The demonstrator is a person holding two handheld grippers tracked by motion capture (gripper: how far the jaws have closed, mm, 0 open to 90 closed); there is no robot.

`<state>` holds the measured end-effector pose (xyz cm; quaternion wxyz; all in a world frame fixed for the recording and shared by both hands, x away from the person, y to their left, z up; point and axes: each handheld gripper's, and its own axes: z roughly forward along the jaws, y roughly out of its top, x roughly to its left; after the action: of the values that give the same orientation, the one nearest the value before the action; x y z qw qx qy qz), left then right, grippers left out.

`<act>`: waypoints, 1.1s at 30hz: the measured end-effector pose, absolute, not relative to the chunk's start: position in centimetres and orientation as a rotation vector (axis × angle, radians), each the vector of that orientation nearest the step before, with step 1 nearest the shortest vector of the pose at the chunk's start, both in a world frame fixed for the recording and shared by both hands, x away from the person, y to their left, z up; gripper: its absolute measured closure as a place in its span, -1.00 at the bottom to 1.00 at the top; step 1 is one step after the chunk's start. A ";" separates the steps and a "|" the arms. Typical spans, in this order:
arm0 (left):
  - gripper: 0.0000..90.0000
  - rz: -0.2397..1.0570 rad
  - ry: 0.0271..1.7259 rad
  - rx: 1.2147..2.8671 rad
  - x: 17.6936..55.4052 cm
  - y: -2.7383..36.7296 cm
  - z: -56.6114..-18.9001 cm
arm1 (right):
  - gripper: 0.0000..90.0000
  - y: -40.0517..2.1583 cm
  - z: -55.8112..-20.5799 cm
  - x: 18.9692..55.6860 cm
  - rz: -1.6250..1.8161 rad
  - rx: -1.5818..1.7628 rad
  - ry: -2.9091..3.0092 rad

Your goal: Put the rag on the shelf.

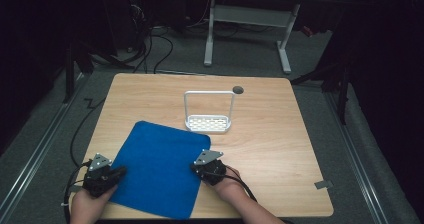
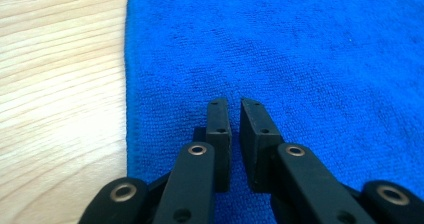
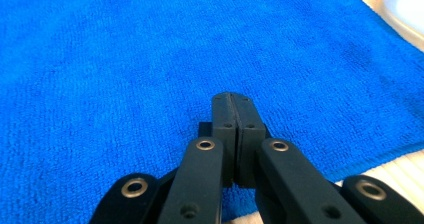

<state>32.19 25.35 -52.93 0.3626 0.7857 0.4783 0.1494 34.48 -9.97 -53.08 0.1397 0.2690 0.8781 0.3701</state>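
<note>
Blue cloth [image 1: 157,169] lies flat on the near-left part of the table [image 1: 270,149], turned a little askew, its near corner reaching the table's front edge. The left tongs [image 1: 120,172] sit at its left edge, the right tongs [image 1: 195,168] at its right edge, one hand behind each.

In the left gripper view the left tongs [image 2: 235,104] are low over the cloth [image 2: 300,49], drawn nearly together with a thin slit left between the tips. Whether any fabric is pinched in that slit is hard to tell; the tips cover the spot. Bare wood [image 2: 60,84] runs along the left of that picture.

In the right gripper view the right tongs [image 3: 233,98] are pressed fully together, pad against pad, over the cloth [image 3: 125,59]. Whether they nip a fold underneath I cannot tell; the cloth looks smooth around them. A white blur [image 3: 407,6], cut off at the top right corner, is too soft to make out there.

Beyond the cloth stands a white rack [image 1: 208,114], just off its far corner, with a tall loop handle. A dark round hole [image 1: 238,90] sits in the tabletop behind it. The room around is dark; another table's white legs [image 1: 285,49] stand on the floor beyond.
</note>
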 end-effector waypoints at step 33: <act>0.55 0.177 1.005 2.052 31.9 17.4 -53.0 | 1.00 -20.8 -52.9 31.6 1.030 1.026 2.412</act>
<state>31.88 17.44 -52.97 0.4123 0.8158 0.3994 0.0703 31.55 -20.81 -52.90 0.1620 0.3594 0.8452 0.3608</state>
